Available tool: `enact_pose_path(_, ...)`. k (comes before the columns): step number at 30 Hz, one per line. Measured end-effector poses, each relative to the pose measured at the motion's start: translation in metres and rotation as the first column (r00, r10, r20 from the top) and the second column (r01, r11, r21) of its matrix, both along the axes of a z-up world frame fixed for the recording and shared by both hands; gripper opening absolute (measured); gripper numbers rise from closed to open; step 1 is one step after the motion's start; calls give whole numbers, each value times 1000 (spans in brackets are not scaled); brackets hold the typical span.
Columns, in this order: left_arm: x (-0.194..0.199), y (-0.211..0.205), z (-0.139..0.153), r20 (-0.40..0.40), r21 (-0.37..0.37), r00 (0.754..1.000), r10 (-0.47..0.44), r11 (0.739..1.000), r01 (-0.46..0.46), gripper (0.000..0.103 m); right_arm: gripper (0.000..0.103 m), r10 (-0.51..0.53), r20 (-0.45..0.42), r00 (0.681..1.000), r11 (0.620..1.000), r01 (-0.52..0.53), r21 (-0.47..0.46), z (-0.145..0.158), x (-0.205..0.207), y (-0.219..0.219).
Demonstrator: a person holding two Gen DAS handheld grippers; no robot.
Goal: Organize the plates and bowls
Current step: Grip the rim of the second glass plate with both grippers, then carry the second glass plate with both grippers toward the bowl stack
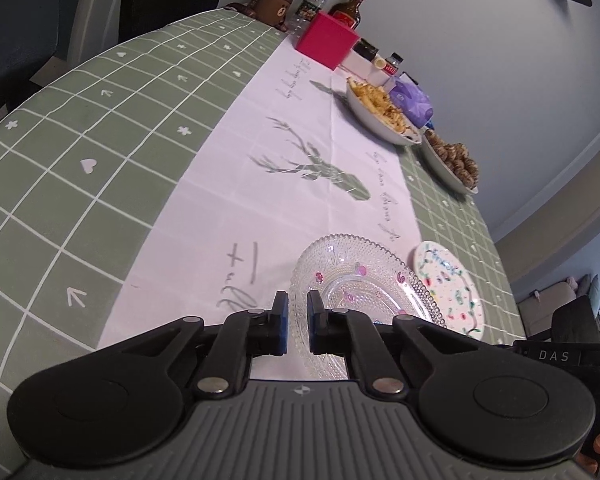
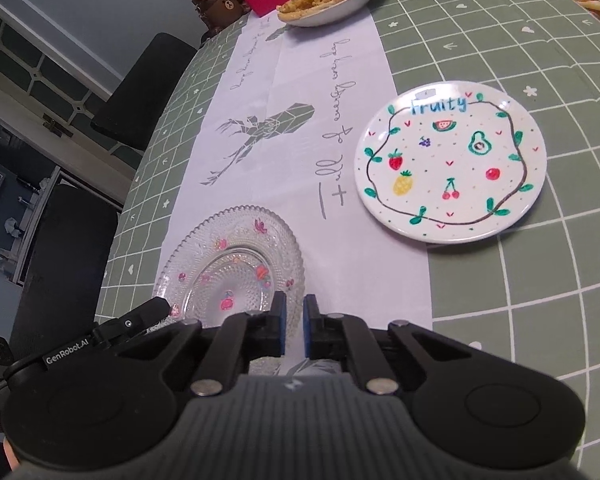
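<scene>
Both tools had clamped opposite edges of the glass plate [image 2: 236, 264], which sat near the table [image 1: 100, 140] edge on the white runner. The left hand-held gripper [image 1: 297, 322] pinched its left rim, the right hand-held gripper [image 2: 295, 326] its right rim. The painted fruit plate [image 2: 452, 160] lay apart on the table. With thin, beaded glass held only at the rims, uneven lifting could probably let it slip or twist free.

You've got a clear beaded glass plate [image 2: 236, 256], glossy painted ceramic plate [image 2: 452, 160], matt cloth tablecloth [image 1: 100, 160] w/ smooth white runner [image 1: 228, 216].
</scene>
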State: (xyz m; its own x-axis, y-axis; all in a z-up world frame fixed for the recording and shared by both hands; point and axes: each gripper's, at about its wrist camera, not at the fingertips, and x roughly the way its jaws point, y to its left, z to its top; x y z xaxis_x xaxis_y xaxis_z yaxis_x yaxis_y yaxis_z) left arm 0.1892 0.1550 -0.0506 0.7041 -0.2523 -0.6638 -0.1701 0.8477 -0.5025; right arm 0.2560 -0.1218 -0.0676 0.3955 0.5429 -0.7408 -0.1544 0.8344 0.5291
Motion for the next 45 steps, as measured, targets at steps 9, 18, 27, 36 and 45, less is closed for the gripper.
enact_pose_path(9, -23, -41, 51, 91, -4, 994, -63, 998, 64, 8, 6, -18, 92, 996, 999, 14, 37, 55, -39, -51)
enact_pose_path(18, -81, -118, 111, 167, 64, 971, -171, 985, 163, 8, 6, -84, 136, 987, 991, 68, 114, 87, -113, -134)
enact_pose_path(27, -134, -198, 104, 139, 45, 941, -309, 951, 305, 8, 7, -158, 129, 979, 982, 142, 123, 72, -183, -227)
enact_pose_path(36, -148, -229, 40, 25, 13, 955, -295, 955, 295, 8, 7, -189, 46, 981, 982, 189, 2, 31, -196, -250)
enact_pose_path(45, -152, -230, 7, -22, 55, 961, -277, 959, 278, 9, 7, -126, 3, 992, 983, 125, -134, 8, -194, -234)
